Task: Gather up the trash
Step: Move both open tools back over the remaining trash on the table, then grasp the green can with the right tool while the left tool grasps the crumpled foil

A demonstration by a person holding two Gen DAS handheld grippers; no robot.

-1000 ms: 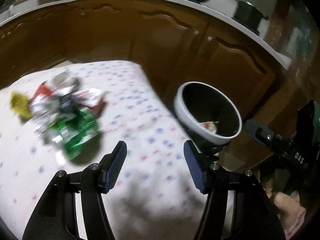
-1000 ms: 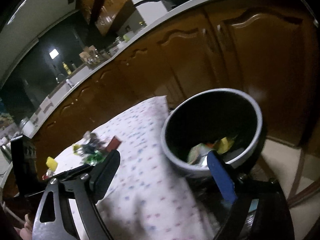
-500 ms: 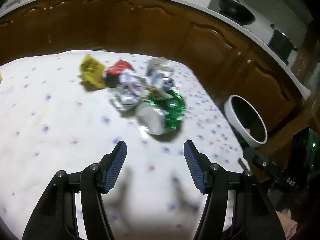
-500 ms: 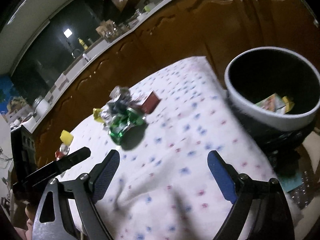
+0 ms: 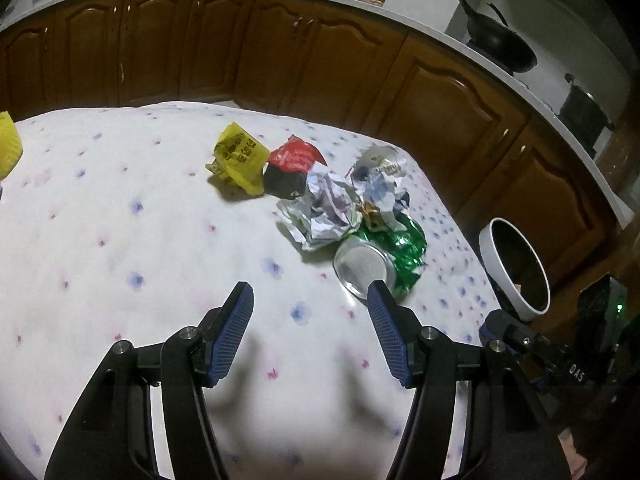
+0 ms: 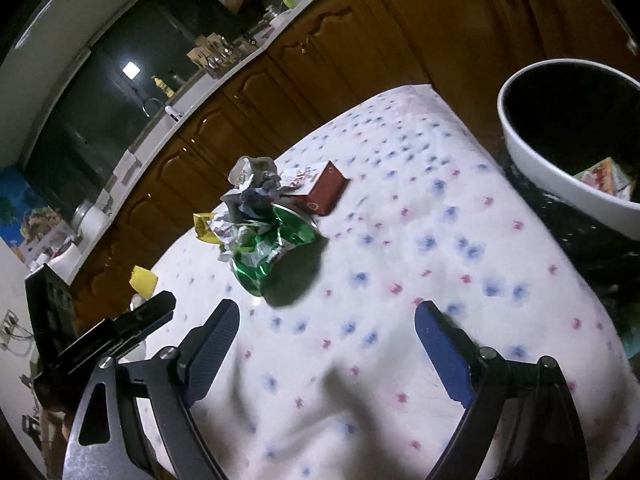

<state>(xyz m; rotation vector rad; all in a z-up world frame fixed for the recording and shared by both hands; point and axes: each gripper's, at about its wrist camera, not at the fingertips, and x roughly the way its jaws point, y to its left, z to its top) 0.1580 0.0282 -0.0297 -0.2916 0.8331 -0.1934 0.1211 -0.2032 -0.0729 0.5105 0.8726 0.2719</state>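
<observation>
Wood cabinets [image 5: 440, 120], dark brown with arched raised panels and a pale counter edge, curved behind everything. Table [image 5: 100, 220] was draped in a soft white cloth printed with small blue and pink flowers, slightly wrinkled. Round bin [image 6: 552, 184], smooth white rim, black inside, sat past the table's edge by the right gripper; a printed carton scrap [image 6: 604, 176] lay in it. Black wok [image 5: 500, 46] stood on the counter.

Trash pile sat mid-table, ahead of both grippers, not touched. Crushed green can [image 5: 384, 260], shiny dented metal with its round silver end facing the left wrist camera, was nearest. Crumpled white paper wads [image 5: 328, 208] pressed against it, creased and lumpy. Behind: red-and-black wrapper [image 5: 290, 168], then a yellow crinkled plastic wrapper [image 5: 236, 156] touching it. Small red-brown box [image 6: 324, 192] lay beside the pile in the right wrist view. Another yellow piece [image 5: 8, 144] sat well apart at the table's far left edge.

Left gripper [image 5: 310, 308] was spread wide, ribbed blue pads holding nothing, its right pad tip overlapping the can in view. Right gripper [image 6: 326, 322] was likewise wide apart and empty above the cloth.
</observation>
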